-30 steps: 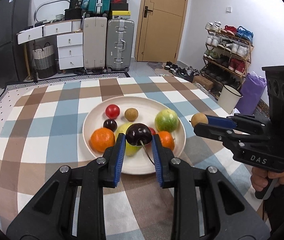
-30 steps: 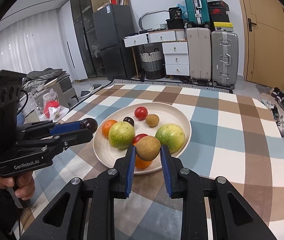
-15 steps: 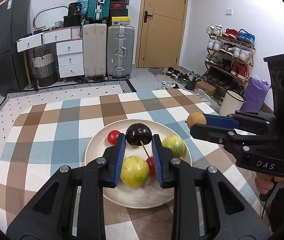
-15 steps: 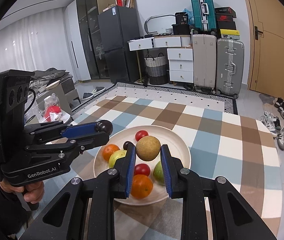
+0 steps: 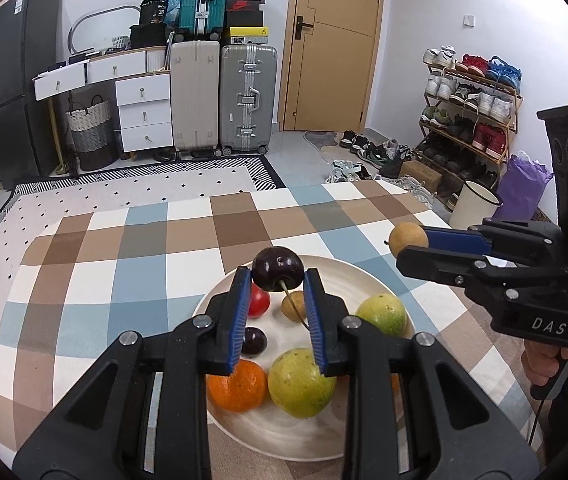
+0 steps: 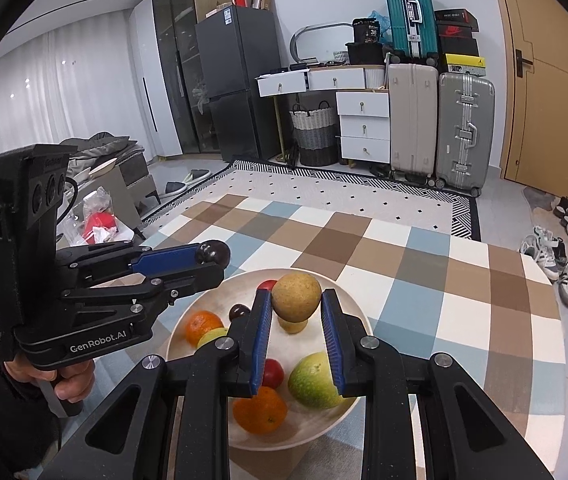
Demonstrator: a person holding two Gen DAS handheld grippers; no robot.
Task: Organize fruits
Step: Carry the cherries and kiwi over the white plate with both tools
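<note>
A dark cherry with a stem is pinched in my left gripper, which is shut on it above the cream plate. My right gripper is shut on a round brown fruit, also held over the plate. Each gripper shows in the other's view: the right gripper at the right, the left gripper at the left. On the plate lie an orange, a yellow-green fruit, a green fruit, a red fruit, another cherry and a small brown fruit.
The plate sits on a checkered tablecloth whose far edge drops to a patterned rug. Suitcases, white drawers, a shoe rack and a cream bucket stand beyond. A hand grips the left handle.
Both grippers have drawn back and up from the plate with their fruits still held. The plate now lies lower and nearer in both views, and more of the floor shows beyond the table.
</note>
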